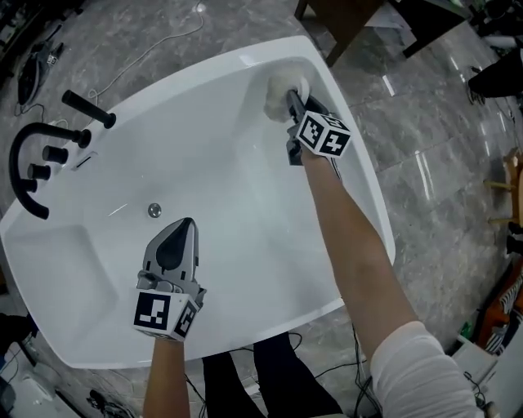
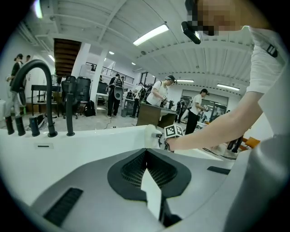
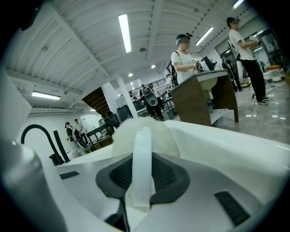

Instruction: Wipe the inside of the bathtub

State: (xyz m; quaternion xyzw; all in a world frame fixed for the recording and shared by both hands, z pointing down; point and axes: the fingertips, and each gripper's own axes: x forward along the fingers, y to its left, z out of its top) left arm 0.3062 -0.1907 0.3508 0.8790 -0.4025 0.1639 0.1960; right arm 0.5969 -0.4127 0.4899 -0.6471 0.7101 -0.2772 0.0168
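Observation:
A white bathtub [image 1: 98, 253] fills the head view. My right gripper [image 1: 288, 100] is shut on the white handle of a fluffy white scrub brush [image 1: 283, 90], whose head presses against the tub's far inner wall near the rim. In the right gripper view the brush handle [image 3: 141, 163] runs up between the jaws to the fluffy brush head [image 3: 146, 133]. My left gripper [image 1: 181, 230] hovers over the tub floor, shut and empty, close to the drain [image 1: 154, 210]. The left gripper view shows the far rim, the brush [image 2: 151, 135] and my right hand.
A black tap [image 1: 24, 167] with handles and a hand shower [image 1: 88, 108] stand on the tub's left rim. A white cable [image 1: 147, 53] lies on the grey marble floor behind. Dark furniture [image 1: 347, 20] stands past the far rim. People work at benches in the background.

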